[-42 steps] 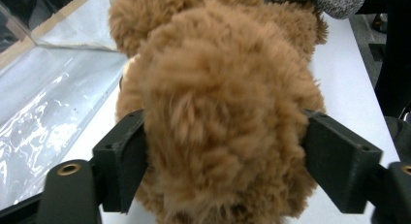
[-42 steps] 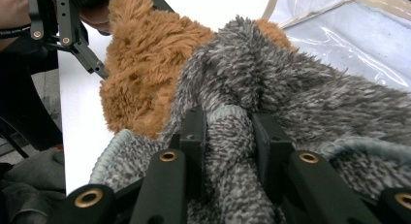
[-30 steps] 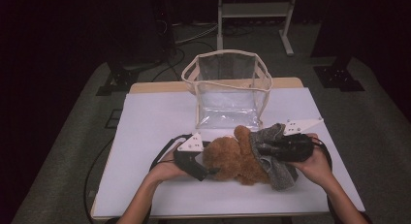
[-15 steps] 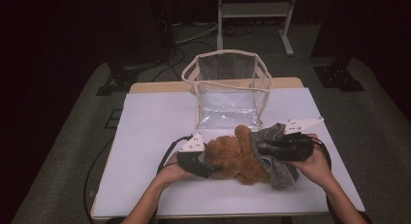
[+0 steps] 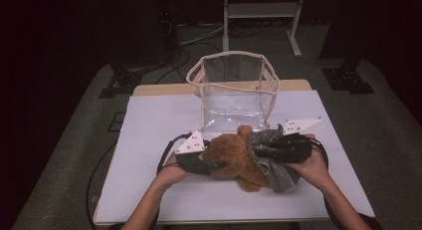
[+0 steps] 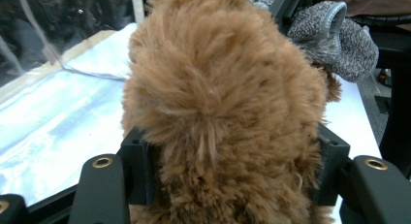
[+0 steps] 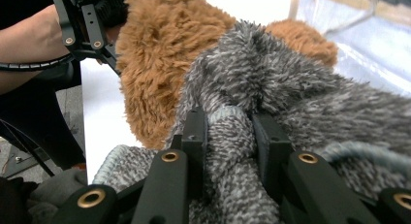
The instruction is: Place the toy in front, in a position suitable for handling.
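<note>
On the white counter (image 5: 149, 140), just in front of a clear plastic bag (image 5: 234, 90) with pale trim, lies a brown plush toy (image 5: 234, 155) — shaggy, tan-orange fur, rounded and soft, with one small ear or limb sticking up toward the bag. At its left side the left claw (image 5: 211, 165) comes in level from the person's left hand (image 5: 171, 172); its jaws have just been closing, and in the left gripper view the two black pads sit against either side of the fur (image 6: 223, 112), which bulges up thickly between them, so the claw is clamped on the toy at about half its spread. Over the toy's right half lies a grey knitted garment (image 5: 273, 165) — speckled light and dark yarn with a ribbed hem, bunched in folds and touching the fur. The right claw (image 5: 259, 151), held in the right hand (image 5: 311, 163), points left into it; in the right gripper view its jaws stand narrow and pinch a thick fold of the ribbed knit (image 7: 228, 141) between them.
</note>
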